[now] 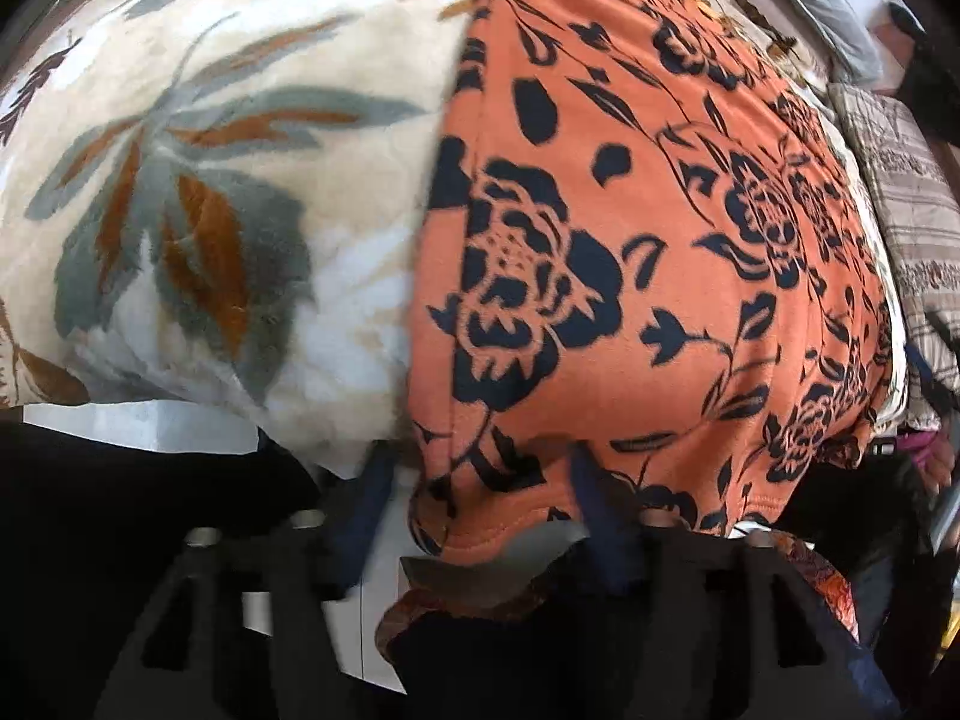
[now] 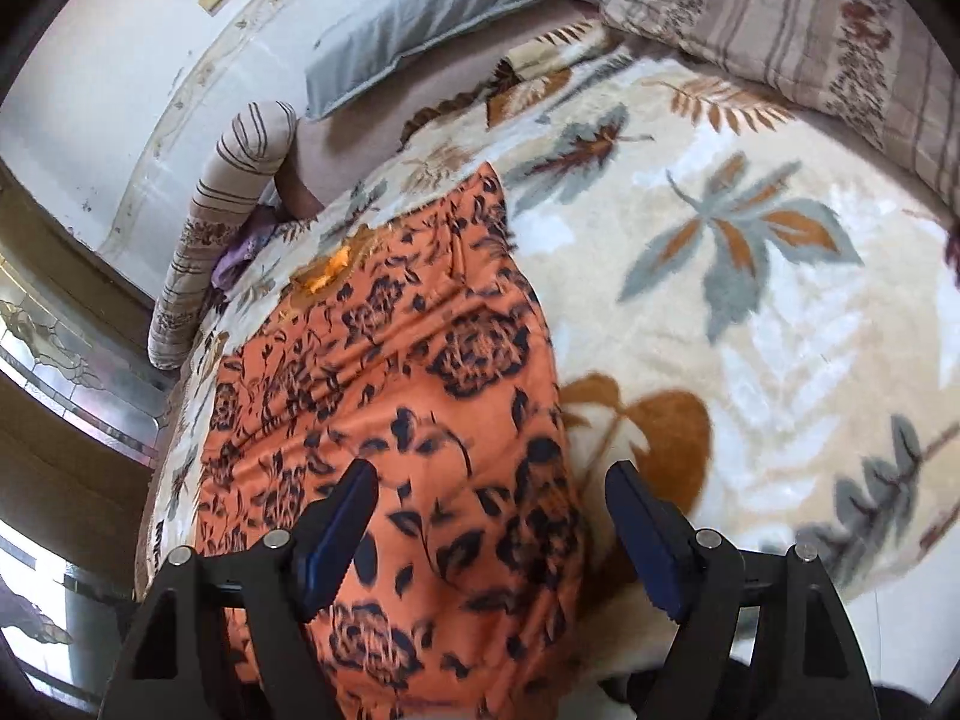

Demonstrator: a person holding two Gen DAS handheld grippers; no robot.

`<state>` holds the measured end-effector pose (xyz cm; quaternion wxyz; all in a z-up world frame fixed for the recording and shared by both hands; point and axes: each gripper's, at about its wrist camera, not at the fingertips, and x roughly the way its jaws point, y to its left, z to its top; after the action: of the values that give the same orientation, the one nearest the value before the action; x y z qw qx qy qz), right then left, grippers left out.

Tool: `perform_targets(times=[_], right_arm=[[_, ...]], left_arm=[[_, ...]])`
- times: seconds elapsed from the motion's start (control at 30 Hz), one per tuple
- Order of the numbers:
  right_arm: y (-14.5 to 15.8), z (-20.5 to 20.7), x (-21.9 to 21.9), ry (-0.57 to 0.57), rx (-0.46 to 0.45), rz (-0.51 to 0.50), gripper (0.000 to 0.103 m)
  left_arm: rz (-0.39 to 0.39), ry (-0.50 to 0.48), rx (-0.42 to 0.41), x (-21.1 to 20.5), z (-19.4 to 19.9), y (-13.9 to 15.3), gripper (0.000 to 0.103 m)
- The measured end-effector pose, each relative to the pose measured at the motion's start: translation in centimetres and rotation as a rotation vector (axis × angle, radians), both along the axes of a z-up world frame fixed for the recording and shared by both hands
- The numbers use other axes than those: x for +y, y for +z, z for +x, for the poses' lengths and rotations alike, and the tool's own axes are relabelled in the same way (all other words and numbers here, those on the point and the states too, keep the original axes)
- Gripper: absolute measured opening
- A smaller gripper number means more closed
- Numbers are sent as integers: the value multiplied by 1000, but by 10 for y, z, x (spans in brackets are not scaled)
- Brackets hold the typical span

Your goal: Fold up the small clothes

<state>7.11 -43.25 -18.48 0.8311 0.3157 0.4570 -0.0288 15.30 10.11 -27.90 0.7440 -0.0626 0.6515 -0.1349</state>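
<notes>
I see the orange floral garment [image 2: 384, 420] laid out on the leaf-patterned blanket [image 2: 750, 300] that covers the bed. Its long axis runs from the near edge of the bed, by my grippers, away toward the grey pillow [image 2: 432, 18] at the far end, and it narrows as it goes. In the right wrist view it lies left of the blanket's middle, with a striped cushion [image 2: 222, 216] beyond its far left side.

My left gripper [image 1: 480, 492] points steeply down at the near hem, its jaws partly apart with the hem bunched between the fingers [image 1: 591, 480]; I cannot tell whether the pads press on it. My right gripper [image 2: 492, 516] hangs over the garment's near right edge with jaws wide, holding nothing.
</notes>
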Motion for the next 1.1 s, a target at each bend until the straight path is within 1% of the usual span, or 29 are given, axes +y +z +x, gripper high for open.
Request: perform_targets(times=[0.07,0.13,0.17,0.2,0.23,0.27,0.3,0.33,0.37,0.43,0.47,0.5,0.53,0.57,0.63,0.67,0.7,0.73,0.77,0.87,0.93,0.97,1.0,1.03,1.07,1.1], right_arm=[[-1,-8,0,32,73,-1,81],[-2,-19,1,64,157,-28,81],[-3,-21,2,76,176,-29,81],[-5,-24,3,92,199,-10,81],[-8,-26,5,100,215,24,81],[-14,-27,8,108,234,82,81],[-20,-27,13,118,246,118,81],[-27,-25,21,136,264,147,81],[-33,-23,29,145,276,148,81],[-46,-17,43,157,320,105,81],[-56,-13,51,160,368,71,81],[-67,-10,57,159,423,50,81],[-76,-9,61,155,451,51,81],[-85,-10,65,147,451,83,79],[-88,-13,66,151,406,130,66],[-84,-15,66,165,380,139,52],[-77,-18,66,175,373,117,35],[-71,-20,66,191,361,97,27],[-62,-23,66,209,343,84,18],[-29,-32,62,230,269,92,13],[-6,-32,59,232,202,108,13],[10,-31,56,232,147,128,12],[19,-30,54,233,113,138,12],[33,-27,51,231,61,144,12],[45,-21,47,225,18,143,12],[55,-17,43,217,-20,146,12]], left_arm=[[-8,-4,8,-3,4,-3,68],[-26,-28,27,-8,6,-7,67],[-30,-39,35,-11,6,-8,56],[-29,-54,43,-15,6,-10,41],[-20,-68,44,-18,5,-11,37],[-11,-76,34,-20,5,-10,33],[-12,-78,30,-19,4,-9,27],[-16,-74,29,-20,5,-8,25],[-20,-70,29,-20,6,-7,22],[-24,-69,30,-16,1,-3,22],[-24,-68,32,-16,2,-3,23],[-25,-67,33,-13,0,-3,26],[-31,-71,37,-4,-3,-3,30],[-40,-84,42,-2,-3,-7,38],[-51,-106,44,-1,-4,-12,39],[-49,-112,40,-2,-5,-12,36],[-57,-115,34,-2,-6,-11,17],[-62,-124,29,-4,-7,-9,9],[-78,-145,23,-3,-8,-4,7],[-119,-181,16,1,-9,12,7],[-173,-197,16,5,-7,27,6],[-212,-209,4,7,-6,39,6],[-246,-221,-19,10,-5,53,6],[-266,-230,-36,11,-3,62,6],[-300,-244,-70,14,1,79,6],[-325,-252,-94,17,5,90,6]])
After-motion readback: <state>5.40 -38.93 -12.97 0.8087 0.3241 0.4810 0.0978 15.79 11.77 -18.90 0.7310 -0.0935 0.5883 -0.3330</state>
